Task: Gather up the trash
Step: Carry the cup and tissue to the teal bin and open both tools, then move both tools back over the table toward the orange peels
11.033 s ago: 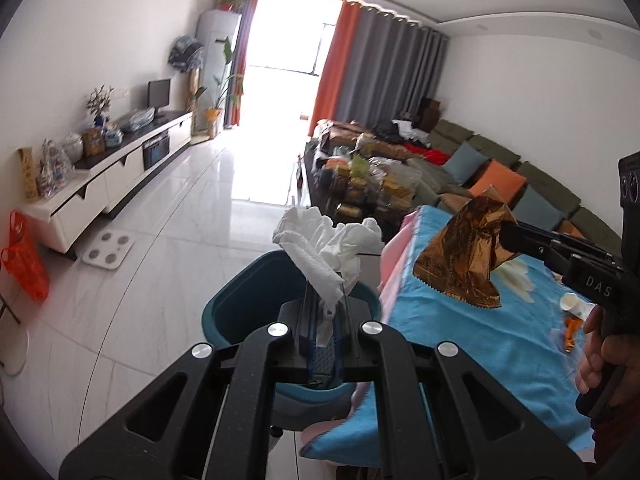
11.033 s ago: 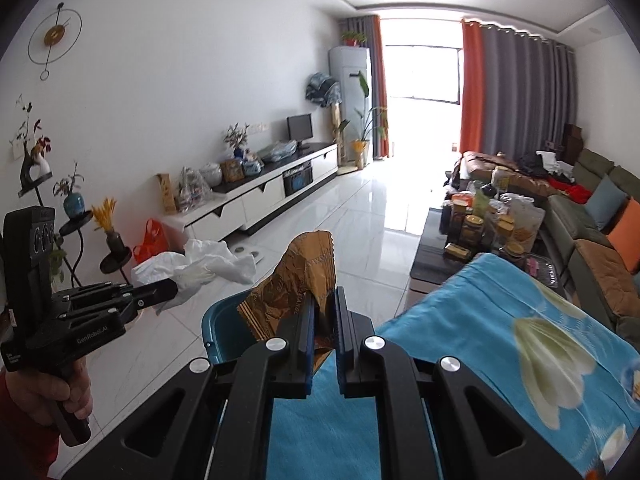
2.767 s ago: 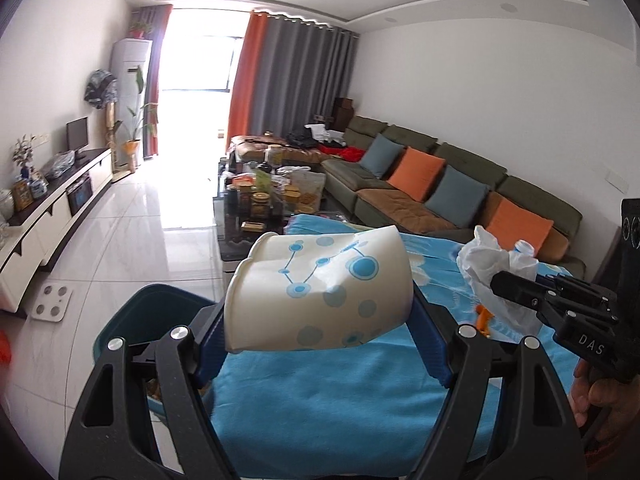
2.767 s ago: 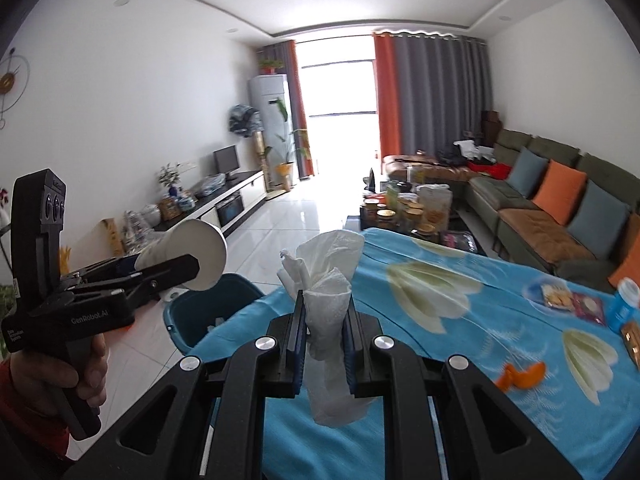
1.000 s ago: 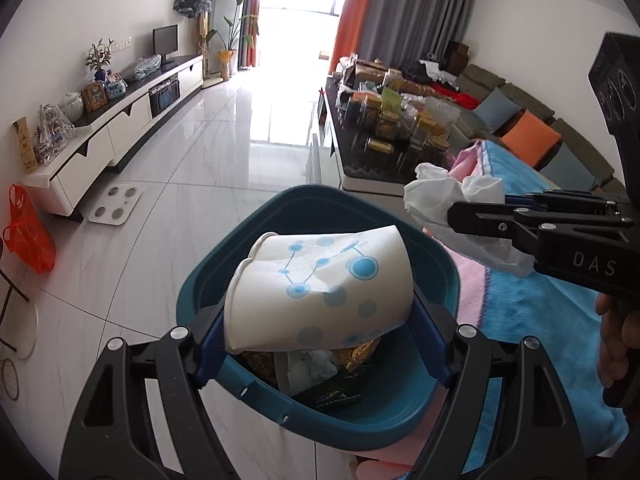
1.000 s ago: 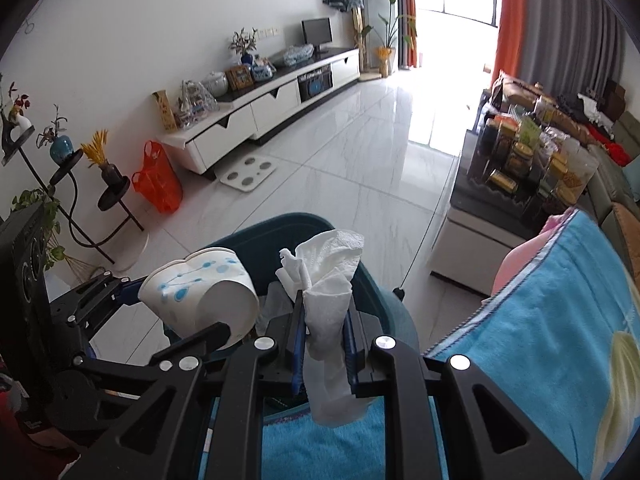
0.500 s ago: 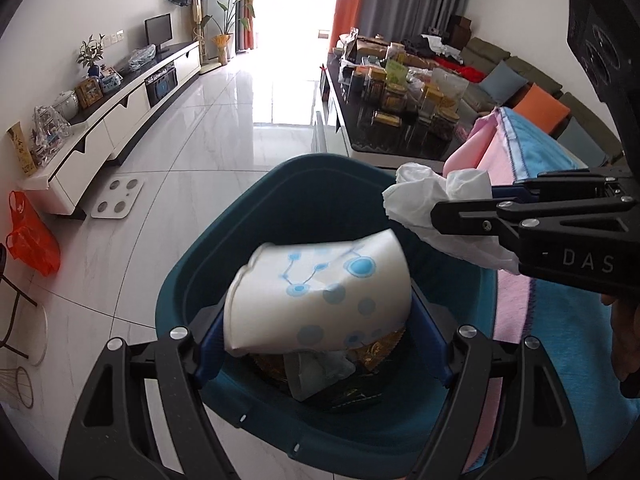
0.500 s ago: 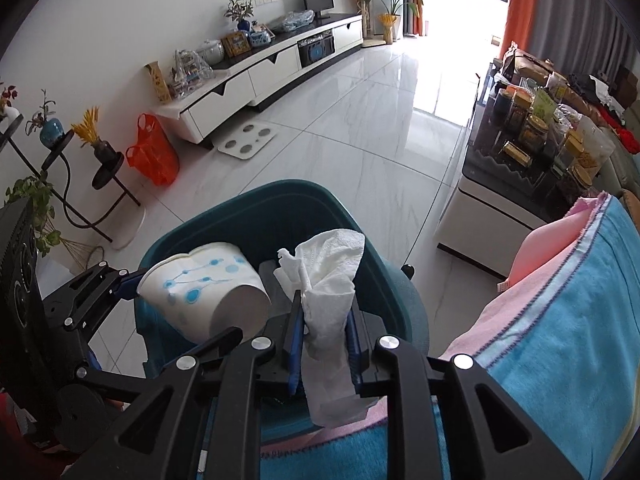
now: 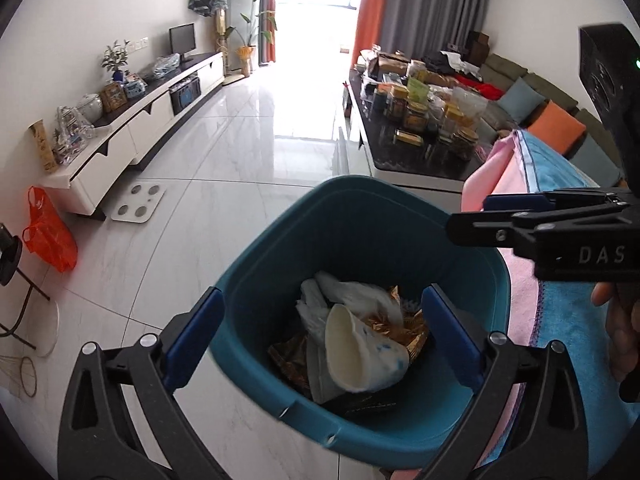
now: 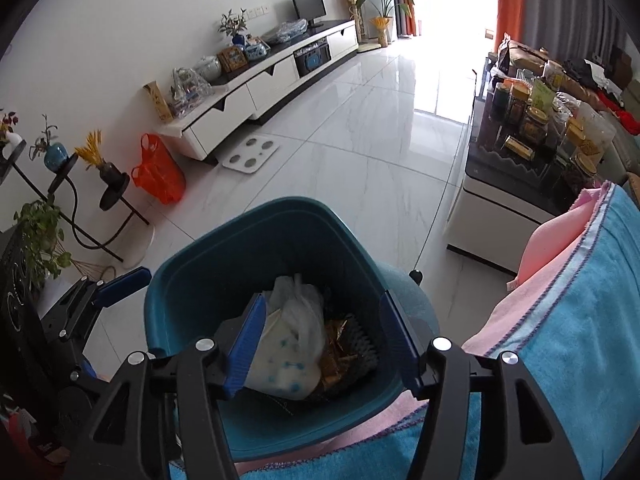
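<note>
both grippers hang over the deep teal plastic waste bin (image 9: pixel 360 216) that stands on the white tiled floor (image 9: pixel 248 168) just beside the table draped in a blue and pink cloth (image 10: pixel 580 320). the left gripper (image 9: pixel 320 332) has its jaws spread as wide as they go, having just been opening, with nothing between its blue pads; the white paper cup with blue dots (image 9: pixel 360 352) lies on its side in the bin below, its mouth turned toward the left wrist camera. the right gripper (image 10: pixel 320 340) has also just been opening, its jaws now partly spread and empty; the crumpled white tissue (image 10: pixel 298 308) rests in the bin on top of the cup, touching it, next to a creased gold foil wrapper (image 10: pixel 338 344). in the left wrist view the right gripper reaches in from the right edge over the bin's rim, a hand (image 9: pixel 620 332) on its grip. an orange plastic bag (image 10: pixel 158 168) sits on the floor by the long white tv cabinet (image 10: pixel 256 84), well apart from the bin.
</note>
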Motion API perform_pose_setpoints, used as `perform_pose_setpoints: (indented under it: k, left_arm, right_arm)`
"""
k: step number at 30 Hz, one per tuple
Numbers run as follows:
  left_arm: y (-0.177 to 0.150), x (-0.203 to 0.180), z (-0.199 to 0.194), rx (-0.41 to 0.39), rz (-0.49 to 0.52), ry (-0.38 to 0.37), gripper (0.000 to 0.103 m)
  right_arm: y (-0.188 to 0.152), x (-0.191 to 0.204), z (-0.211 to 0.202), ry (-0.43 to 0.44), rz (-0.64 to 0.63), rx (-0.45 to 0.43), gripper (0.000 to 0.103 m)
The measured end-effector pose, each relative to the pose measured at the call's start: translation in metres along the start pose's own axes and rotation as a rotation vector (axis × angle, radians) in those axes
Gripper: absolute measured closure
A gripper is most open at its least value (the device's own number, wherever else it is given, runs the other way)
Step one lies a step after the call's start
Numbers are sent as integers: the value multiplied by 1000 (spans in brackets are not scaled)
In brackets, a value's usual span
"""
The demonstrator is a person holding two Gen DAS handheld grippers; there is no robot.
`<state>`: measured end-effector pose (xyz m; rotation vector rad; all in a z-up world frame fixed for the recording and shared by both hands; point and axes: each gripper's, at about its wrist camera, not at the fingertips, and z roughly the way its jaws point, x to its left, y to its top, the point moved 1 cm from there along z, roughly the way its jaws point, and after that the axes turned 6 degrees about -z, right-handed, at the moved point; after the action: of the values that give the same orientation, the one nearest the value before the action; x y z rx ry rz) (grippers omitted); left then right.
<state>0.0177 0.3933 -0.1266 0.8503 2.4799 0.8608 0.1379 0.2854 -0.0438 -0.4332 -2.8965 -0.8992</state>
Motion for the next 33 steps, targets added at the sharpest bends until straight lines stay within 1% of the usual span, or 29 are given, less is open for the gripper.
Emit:
perform_pose_setpoints:
  k: [4,9,12,14,15,17,18,20,25,27,33]
  left_arm:
    - [-6,13,-18,-12,-21,9,6]
    - [-6,20,-38,-32,-45,17,6]
    - [-6,25,-53,-50,-50,14,6]
    - [-4,22,-63,-61,-48,11,6]
    - [-2,21,-69,-70,-48,5,6]
    - [2,15,-82,-93,-49,-9,6]
    - [3,13,-89,-103,-49,-19,6]
    - [7,4,-103,-121,-39,-40,6]
    - [16,-25,-132,-154,-5,-107,6]
    - [17,-42,-145,-169,22,-141,6]
    - [9,-98,-168,-170,111,-245,6]
  right_arm:
    - [-3,-1,-10,2,1,-25,42]
    - [-7,-2,-24,-2,3,-57,38]
    - [-12,-2,-39,-1,11,-90,36]
    - [-15,-4,-52,4,16,-123,30]
    - [-18,-5,-61,6,19,-141,29]
    - [-23,-7,-76,0,22,-174,23]
    - [-26,-8,-83,-4,24,-190,21]
    - [-36,-13,-102,-10,43,-231,15]
    - [-65,-27,-143,-44,86,-304,11]
    - [-77,-34,-157,-67,104,-326,7]
    - [-120,-53,-197,-119,174,-388,7]
